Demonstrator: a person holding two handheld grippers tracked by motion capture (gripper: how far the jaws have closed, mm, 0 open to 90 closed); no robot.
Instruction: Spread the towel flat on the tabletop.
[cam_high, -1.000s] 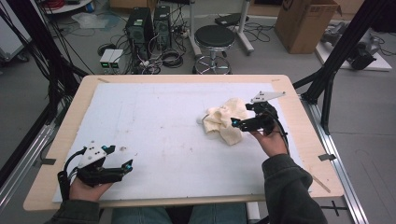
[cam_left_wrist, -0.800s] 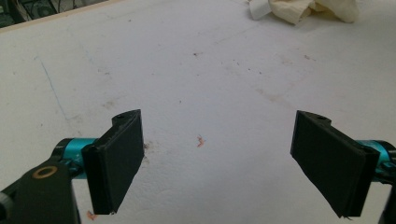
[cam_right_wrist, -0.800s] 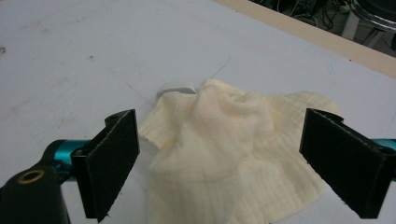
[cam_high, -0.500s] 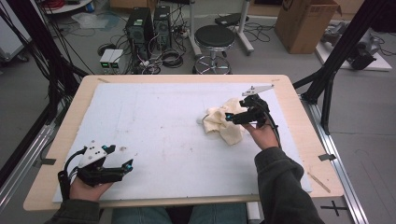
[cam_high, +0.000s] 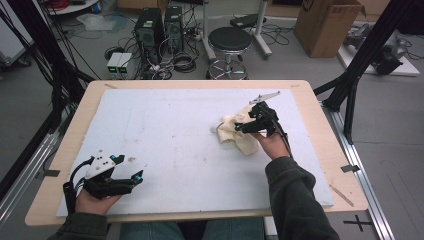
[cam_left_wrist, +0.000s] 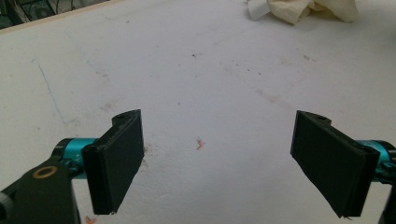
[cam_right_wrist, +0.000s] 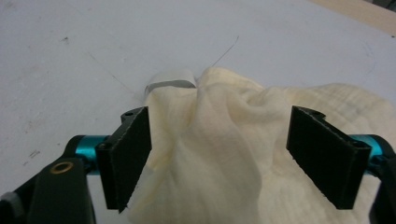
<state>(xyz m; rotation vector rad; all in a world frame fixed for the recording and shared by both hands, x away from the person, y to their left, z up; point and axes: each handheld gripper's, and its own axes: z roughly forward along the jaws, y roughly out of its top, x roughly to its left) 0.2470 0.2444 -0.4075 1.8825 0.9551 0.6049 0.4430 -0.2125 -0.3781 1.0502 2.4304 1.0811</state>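
Since the earlier frame, the right gripper (cam_right_wrist: 219, 156) has come down over the cloth (cam_high: 235, 131) right of centre on the tabletop (cam_high: 165, 130); its jaws have been closing but aren't yet pinching. Closing high would likely catch one fold, which slips. Left gripper (cam_left_wrist: 219, 163) rests released.

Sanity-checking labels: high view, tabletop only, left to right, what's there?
left gripper → bare stretch of the white board → cream cloth → right gripper, its jaws astride the cloth's right part and just closing a little, not yet pinching it.
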